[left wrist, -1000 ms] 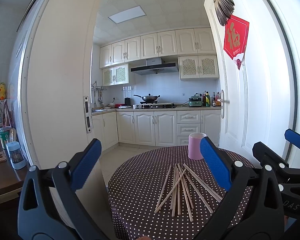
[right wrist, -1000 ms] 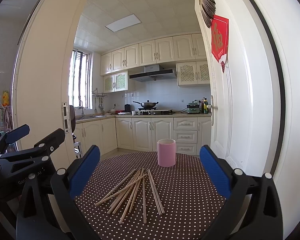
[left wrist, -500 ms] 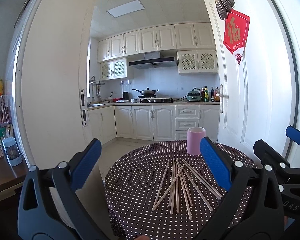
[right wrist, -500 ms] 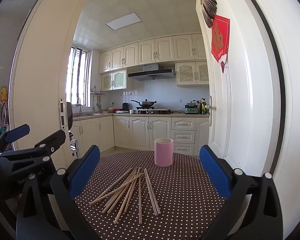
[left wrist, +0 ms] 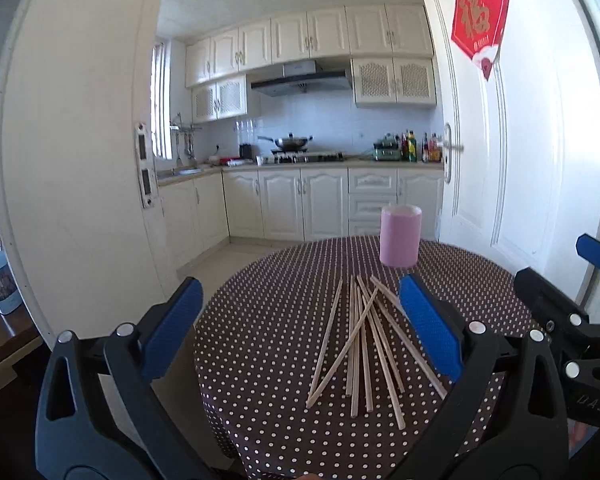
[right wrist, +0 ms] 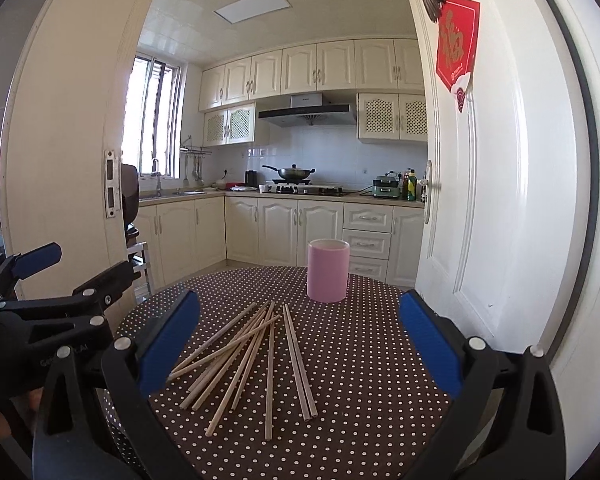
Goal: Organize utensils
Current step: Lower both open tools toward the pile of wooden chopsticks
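Note:
Several wooden chopsticks lie scattered on a round table with a brown polka-dot cloth. A pink cylindrical cup stands upright behind them at the far side. My left gripper hovers open over the table's near left part, with nothing between its blue pads. My right gripper is open too, above the near edge with the chopsticks ahead of it. Each gripper shows at the other view's side: the right gripper and the left gripper.
An open white door stands close on the table's right. A white door frame rises on the left. Behind is a kitchen with cream cabinets and a wok on the stove. A wooden side table with a jar sits far left.
Both grippers have moved forward and slightly up toward the table; the chopsticks and cup now look nearer and larger. Nothing on the table has moved.

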Demonstrator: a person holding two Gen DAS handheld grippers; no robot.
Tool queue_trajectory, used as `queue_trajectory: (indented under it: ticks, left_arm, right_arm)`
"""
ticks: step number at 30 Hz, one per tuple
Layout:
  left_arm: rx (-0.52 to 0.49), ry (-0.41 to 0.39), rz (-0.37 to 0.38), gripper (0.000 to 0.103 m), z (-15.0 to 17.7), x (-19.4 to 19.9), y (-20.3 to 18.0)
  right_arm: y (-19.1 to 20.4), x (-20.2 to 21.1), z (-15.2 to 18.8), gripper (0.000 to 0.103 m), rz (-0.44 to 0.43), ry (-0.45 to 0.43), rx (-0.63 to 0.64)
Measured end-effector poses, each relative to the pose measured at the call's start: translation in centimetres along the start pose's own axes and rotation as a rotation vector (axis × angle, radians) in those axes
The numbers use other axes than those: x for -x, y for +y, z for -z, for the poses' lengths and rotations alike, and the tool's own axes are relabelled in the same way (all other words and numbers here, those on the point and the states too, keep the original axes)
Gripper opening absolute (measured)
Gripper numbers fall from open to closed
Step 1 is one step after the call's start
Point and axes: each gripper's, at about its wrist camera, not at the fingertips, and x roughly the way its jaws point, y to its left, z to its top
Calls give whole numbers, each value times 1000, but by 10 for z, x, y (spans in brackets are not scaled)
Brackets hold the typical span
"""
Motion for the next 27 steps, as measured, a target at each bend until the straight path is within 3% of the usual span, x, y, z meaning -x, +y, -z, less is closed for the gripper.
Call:
queue_trajectory:
  ticks: [5,7,15,19,22,24,27]
  left_arm:
    - [47,232,71,97,11,-60,24]
    - [35,287,76,97,15,-80,29]
    - [-68,434,172,96,13,-149,17]
    - [-88,540,227,86,10,-190,8]
    - [-110,597,227,80,10,-217,3]
    - [-128,617,212,80,10,-232,-1]
    - [-161,632,193,80,11,-248,-6]
  right_arm:
    - [-18,-43,11,96,-38,130,-25]
    - [-23,-63,16,96,-12,185,-16]
    - [-36,-125,26,96,-39,339,17]
    - [-39,-159,28,96,-81,436,21]
    - [-39,-180,29,96,-125,503,23]
    - [-40,-196,29,92,-158,552,9]
    - [-46,-221,28,74,-230,628,-39]
